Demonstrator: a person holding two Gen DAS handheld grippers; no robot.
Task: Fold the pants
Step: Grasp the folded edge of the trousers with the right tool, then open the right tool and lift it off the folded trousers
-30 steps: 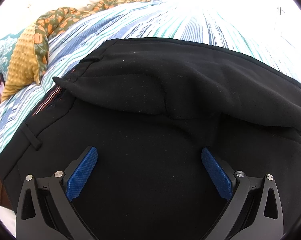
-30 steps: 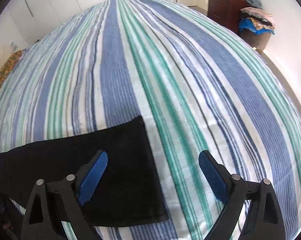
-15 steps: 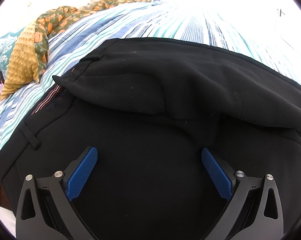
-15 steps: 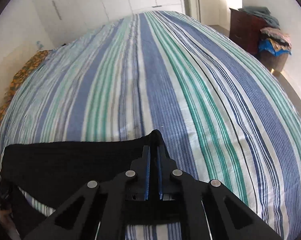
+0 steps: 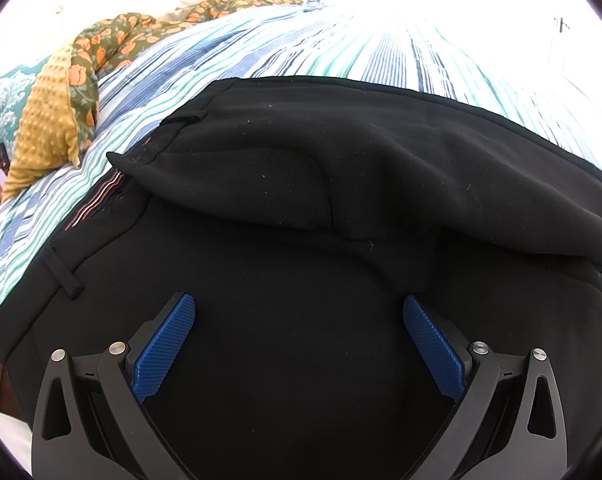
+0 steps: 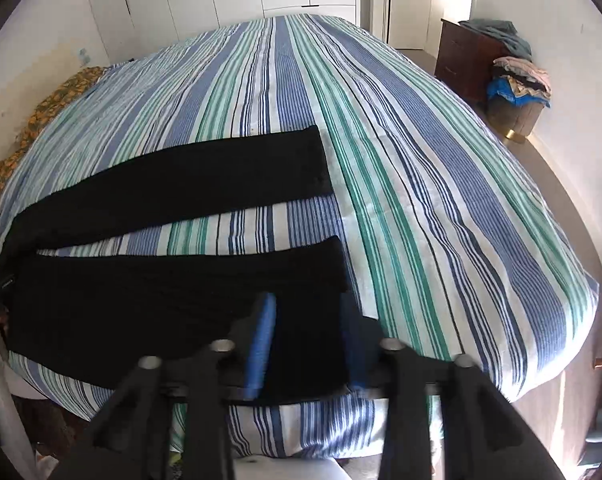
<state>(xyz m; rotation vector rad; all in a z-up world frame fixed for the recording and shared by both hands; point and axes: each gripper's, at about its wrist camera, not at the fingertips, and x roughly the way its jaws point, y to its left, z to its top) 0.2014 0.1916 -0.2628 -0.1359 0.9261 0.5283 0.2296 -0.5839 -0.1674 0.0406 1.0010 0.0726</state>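
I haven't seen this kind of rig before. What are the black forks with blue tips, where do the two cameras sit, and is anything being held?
There is no robot here. A person holds a two-finger tool in each hand, and each tool carries a wide-angle camera that looks forward along its fingers. That is why the forks fill the bottom of each picture.

The left view shows the left tool open, with its blue pads far apart. It hovers over the waist end of black pants, which lie on a striped bed.

The right view shows the two legs spread apart. The right tool is at the hem of the near leg, with cloth between its fingers. The picture does not show whether it is clamped.
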